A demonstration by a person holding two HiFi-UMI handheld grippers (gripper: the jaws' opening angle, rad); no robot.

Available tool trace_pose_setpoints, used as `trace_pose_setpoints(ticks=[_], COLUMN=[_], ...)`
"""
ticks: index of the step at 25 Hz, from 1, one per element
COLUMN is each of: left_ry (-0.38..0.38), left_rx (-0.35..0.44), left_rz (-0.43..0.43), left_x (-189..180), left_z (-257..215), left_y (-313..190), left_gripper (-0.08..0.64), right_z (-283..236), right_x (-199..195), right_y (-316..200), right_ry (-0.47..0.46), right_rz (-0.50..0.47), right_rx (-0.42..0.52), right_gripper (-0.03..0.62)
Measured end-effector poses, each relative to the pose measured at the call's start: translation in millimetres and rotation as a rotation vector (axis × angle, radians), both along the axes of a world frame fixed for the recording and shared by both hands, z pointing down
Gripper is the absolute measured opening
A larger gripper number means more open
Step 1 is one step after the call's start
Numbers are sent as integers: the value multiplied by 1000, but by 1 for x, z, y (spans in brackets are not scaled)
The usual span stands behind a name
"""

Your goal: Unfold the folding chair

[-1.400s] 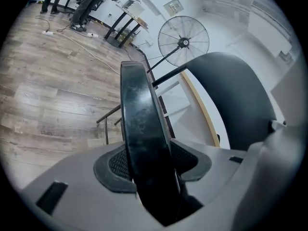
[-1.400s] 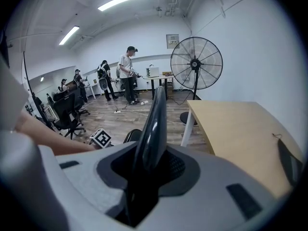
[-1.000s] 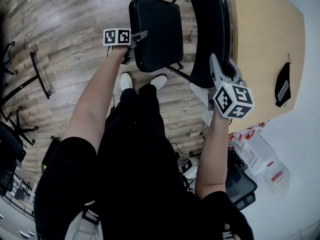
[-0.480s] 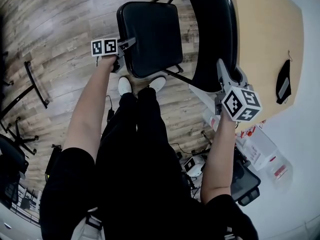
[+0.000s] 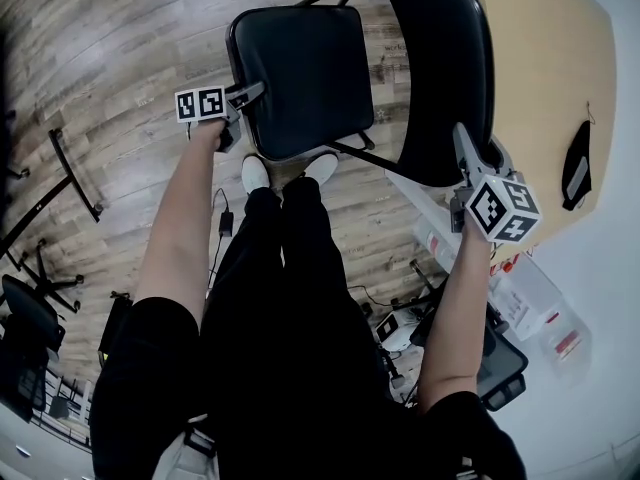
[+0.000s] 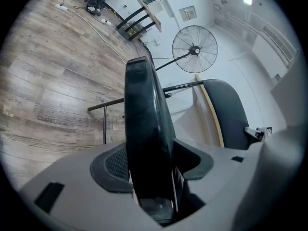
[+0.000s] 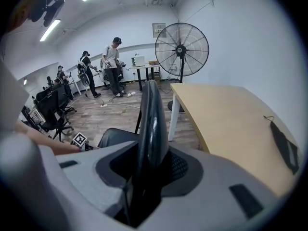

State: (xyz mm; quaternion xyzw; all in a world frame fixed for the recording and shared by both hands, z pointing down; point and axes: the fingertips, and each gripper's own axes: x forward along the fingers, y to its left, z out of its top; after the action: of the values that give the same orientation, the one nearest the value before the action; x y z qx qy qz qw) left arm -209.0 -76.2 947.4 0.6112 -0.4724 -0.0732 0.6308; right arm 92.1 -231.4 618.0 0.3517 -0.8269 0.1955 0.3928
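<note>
Backrest (image 7: 151,119) between right gripper (image 7: 151,166) fingers (image 7: 182,168)

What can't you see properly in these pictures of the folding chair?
Chair legs: head view, mostly hidden under the seat.
Black thing on the table: head view, too small to name.
Backrest: right gripper view, edge-on, faces hidden.
People far off: right gripper view, too small to tell what they hold.

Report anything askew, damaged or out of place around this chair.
Nothing stands out. The chair seat and backrest look intact and squarely aligned. A black face mask lies on the wooden table, and nothing looks spilled.
</note>
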Motion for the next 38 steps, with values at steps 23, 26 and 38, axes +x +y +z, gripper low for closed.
trace_pose_setpoints(ticks=[23, 26, 38], left_ry=[39, 38, 32], left_rx=[-43, -53, -38], left_rz=[-18, -20, -13], left_x=[-45, -48, -60], left_z=[110, 121, 134], left_y=[40, 46, 52], left_gripper=[275, 279, 293], right_z=[82, 91, 94], right_x=[30, 30, 15], right_y=[-28, -26, -16], right_ry=[-59, -69, -82], right_rz=[11, 2, -14], right_rx=[-104, -108, -109], right_gripper=[145, 146, 147])
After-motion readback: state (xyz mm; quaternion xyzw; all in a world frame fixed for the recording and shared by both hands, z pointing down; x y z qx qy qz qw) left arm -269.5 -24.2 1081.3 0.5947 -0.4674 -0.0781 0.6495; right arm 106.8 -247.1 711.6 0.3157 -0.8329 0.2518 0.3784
